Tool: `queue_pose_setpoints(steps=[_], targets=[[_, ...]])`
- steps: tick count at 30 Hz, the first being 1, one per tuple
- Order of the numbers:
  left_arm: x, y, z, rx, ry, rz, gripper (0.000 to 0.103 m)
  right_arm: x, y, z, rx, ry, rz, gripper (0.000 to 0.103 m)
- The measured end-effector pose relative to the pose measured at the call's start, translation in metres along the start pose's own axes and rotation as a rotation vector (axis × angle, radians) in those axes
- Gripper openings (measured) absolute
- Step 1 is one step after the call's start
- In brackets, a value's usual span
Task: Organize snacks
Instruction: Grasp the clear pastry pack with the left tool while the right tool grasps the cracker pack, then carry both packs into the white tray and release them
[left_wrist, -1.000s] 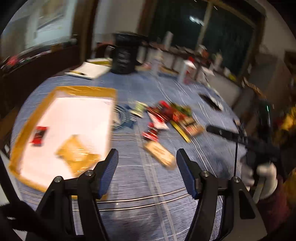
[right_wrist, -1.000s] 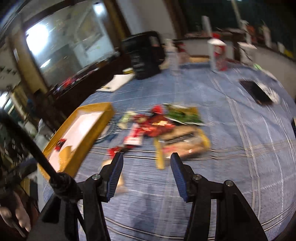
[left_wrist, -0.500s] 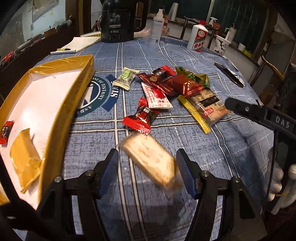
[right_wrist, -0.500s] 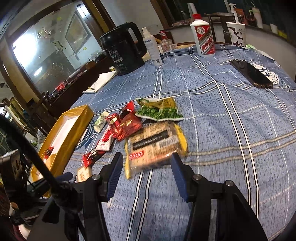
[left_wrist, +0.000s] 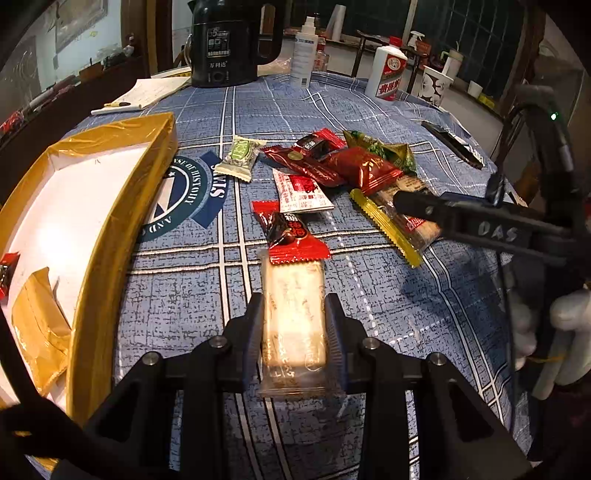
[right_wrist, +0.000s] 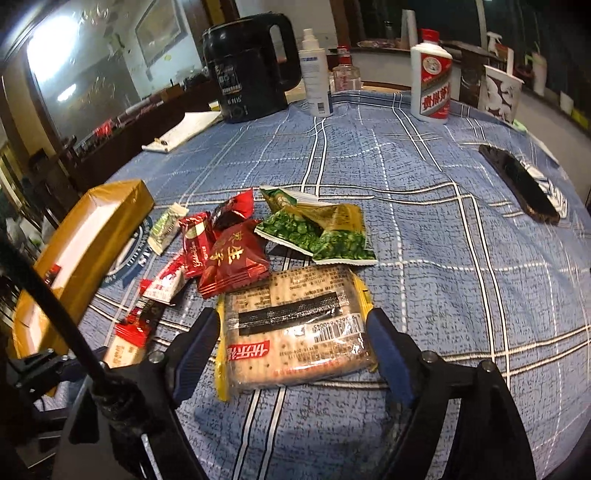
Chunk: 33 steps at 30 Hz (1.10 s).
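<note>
- The left wrist view sits low and close over the blue checked tabletop (left_wrist: 369, 110), looking forward between its own jaws at the bottom centre of the frame, toward the black electric kettle (left_wrist: 231, 44) at the top.
- The right wrist view is likewise low and near, facing the same black electric kettle (right_wrist: 251, 70) at upper centre, from further to the right.
- Both views share the yellow-edged cardboard tray (left_wrist: 122, 221) at the left of the frame (right_wrist: 92, 236), the scattered snack packets mid-frame, and the white bottle with a red label (left_wrist: 388, 74) at upper right (right_wrist: 432, 77).
- Each camera catches the other tool: the right gripper (left_wrist: 402, 201) at the right edge, the left gripper (right_wrist: 70, 365) at lower left.
</note>
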<state>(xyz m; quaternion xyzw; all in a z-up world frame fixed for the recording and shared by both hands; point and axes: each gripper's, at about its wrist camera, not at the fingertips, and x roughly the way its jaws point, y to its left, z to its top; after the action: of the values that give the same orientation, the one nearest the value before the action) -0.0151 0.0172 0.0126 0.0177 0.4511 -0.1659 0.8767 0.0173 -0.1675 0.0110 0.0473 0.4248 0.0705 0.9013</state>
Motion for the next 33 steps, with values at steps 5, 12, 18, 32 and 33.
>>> queue_pose_setpoints(steps=[5,12,18,32,33], targets=[[0.002,-0.002,0.002,-0.004,-0.010,0.007,0.038,0.007,0.006,0.002,-0.051,0.003,-0.042,0.085],[0.004,-0.009,0.002,0.036,-0.012,0.026,0.035,0.010,0.009,-0.001,-0.058,0.004,-0.052,0.089],[-0.004,-0.005,-0.002,0.017,-0.017,-0.002,0.035,0.011,0.018,-0.004,-0.120,0.027,-0.099,0.082],[-0.060,-0.005,-0.019,-0.003,-0.105,-0.047,0.035,-0.031,0.027,-0.032,-0.063,0.012,-0.026,0.071],[-0.065,-0.004,-0.021,-0.007,-0.115,-0.048,0.035,-0.035,0.030,-0.034,-0.064,0.007,-0.025,0.071]])
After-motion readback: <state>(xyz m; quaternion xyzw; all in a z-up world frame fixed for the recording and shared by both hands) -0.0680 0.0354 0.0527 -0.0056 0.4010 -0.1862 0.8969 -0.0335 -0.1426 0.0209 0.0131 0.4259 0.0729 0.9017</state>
